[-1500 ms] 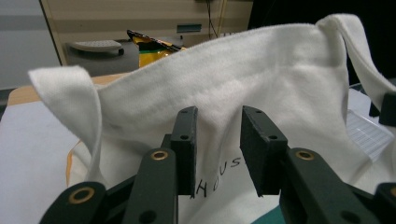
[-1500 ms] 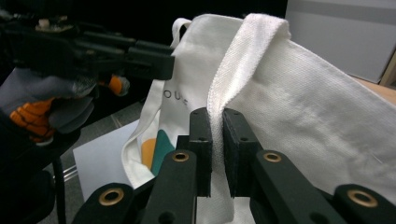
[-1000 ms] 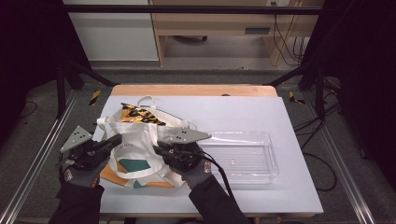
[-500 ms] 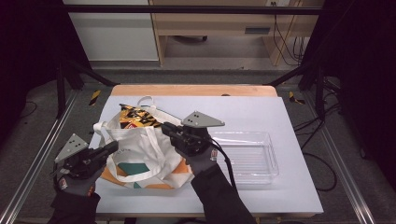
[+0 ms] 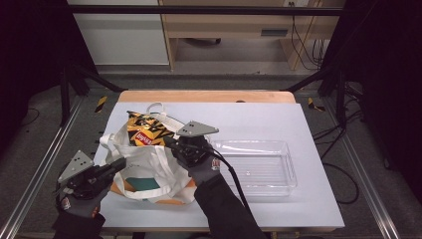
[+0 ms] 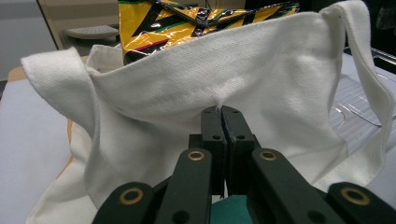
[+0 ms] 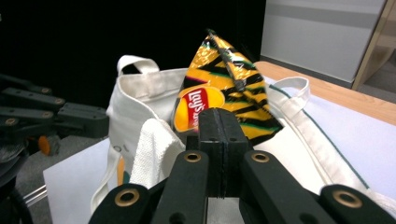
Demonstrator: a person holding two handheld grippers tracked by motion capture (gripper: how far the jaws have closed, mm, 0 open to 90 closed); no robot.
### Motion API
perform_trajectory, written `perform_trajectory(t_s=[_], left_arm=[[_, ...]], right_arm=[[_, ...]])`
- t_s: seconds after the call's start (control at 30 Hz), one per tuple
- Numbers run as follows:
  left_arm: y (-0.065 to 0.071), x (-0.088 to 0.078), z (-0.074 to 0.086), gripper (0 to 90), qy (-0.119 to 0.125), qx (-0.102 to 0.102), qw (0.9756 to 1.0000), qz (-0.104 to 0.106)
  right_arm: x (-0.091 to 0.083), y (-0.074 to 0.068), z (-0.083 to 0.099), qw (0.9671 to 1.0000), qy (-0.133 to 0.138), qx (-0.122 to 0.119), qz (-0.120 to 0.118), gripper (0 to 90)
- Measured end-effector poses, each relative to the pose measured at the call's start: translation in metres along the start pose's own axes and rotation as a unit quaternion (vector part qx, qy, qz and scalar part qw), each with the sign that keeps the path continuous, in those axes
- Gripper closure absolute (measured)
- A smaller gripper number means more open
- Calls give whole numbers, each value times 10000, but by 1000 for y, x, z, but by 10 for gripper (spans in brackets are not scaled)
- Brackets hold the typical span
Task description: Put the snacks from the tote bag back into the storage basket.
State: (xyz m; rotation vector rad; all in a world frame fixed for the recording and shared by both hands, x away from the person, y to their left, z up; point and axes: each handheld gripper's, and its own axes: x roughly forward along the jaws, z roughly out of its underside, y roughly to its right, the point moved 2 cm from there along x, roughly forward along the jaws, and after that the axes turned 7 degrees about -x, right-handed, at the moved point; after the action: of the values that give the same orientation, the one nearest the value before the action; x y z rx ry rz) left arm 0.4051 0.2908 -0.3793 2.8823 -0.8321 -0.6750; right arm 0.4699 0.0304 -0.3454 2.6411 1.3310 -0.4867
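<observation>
A white tote bag [image 5: 149, 172] lies on the white table top [image 5: 298, 124] with its mouth held up. A yellow and black chips bag [image 5: 144, 130] stands in that mouth, one corner up. My left gripper [image 5: 122, 162] is shut on the tote's near rim; in the left gripper view the cloth [image 6: 261, 70] is pinched between the jaw tips [image 6: 222, 109], with the chips bag [image 6: 187, 23] behind. My right gripper [image 5: 166, 140] has just been closing and is now shut, its tips [image 7: 219, 112] meeting the lower edge of the chips bag [image 7: 219, 88].
A clear plastic tray [image 5: 291, 172] sits on the table just right of the tote. A wooden strip [image 5: 209, 95] runs along the table's far edge. Metal rails [image 5: 35, 169] flank both sides. The right gripper's cable [image 5: 234, 179] trails along the forearm.
The right gripper rose from the tote's near side to the chips bag and shut. The left gripper slid slightly left and down, still holding the tote's rim.
</observation>
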Motion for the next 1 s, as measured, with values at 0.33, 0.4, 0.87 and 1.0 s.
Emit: perform_trajectory(t_s=[0.33,0.4,0.87,1.0], left_arm=[[-7,-11,-12,831,356,-234,9991,14],[-7,-12,-18,854,430,-224,9988,-27],[-1,13,-42,896,396,-14,9988,-273],[-8,17,-35,896,158,-40,9994,-294]], right_arm=[[-5,-8,9,9999,-39,-25,-147,900],[-5,-9,11,9998,-52,-38,-180,900],[0,-25,24,9989,-130,-74,-433,900],[4,-31,29,9985,-176,-74,-523,900]])
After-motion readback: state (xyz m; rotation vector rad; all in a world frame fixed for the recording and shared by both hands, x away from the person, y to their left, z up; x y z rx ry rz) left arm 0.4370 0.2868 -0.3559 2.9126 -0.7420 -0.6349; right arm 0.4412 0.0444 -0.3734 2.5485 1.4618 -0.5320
